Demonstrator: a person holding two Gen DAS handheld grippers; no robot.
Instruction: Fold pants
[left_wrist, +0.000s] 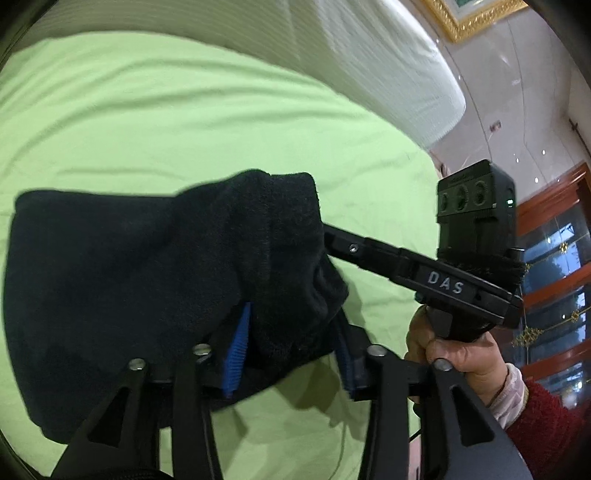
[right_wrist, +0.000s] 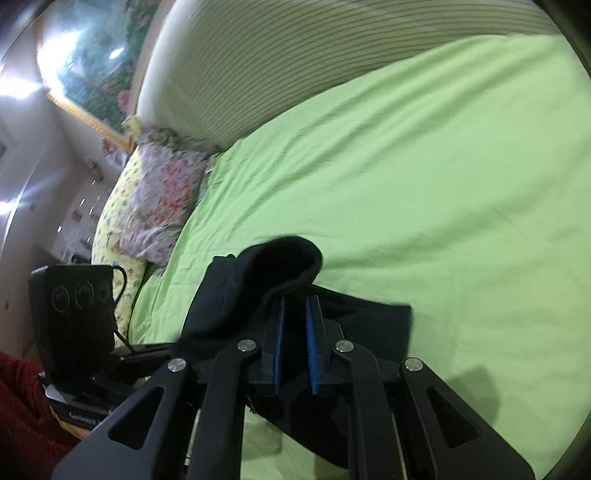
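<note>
The black pants (left_wrist: 122, 295) spread toward nine o'clock from the left gripper (left_wrist: 291, 343), whose jaws stand parted around cloth; the right gripper (right_wrist: 295, 325) pinches their edge over the bed (right_wrist: 443, 184).

Green-sheeted bed (right_wrist: 443, 166), ribbed headboard (right_wrist: 295, 55), floral pillow (right_wrist: 162, 199), perhaps gilt-framed picture (left_wrist: 476, 14).

The pants (left_wrist: 147, 280) are showing a matt, fuzzy black fleece. The bed sheet (left_wrist: 184, 129) is lying as smooth green cloth. The left gripper (left_wrist: 291, 350) is showing matt black plastic, ribbed blue pads (left_wrist: 236, 350) and shiny metal bolts (left_wrist: 137, 364).
</note>
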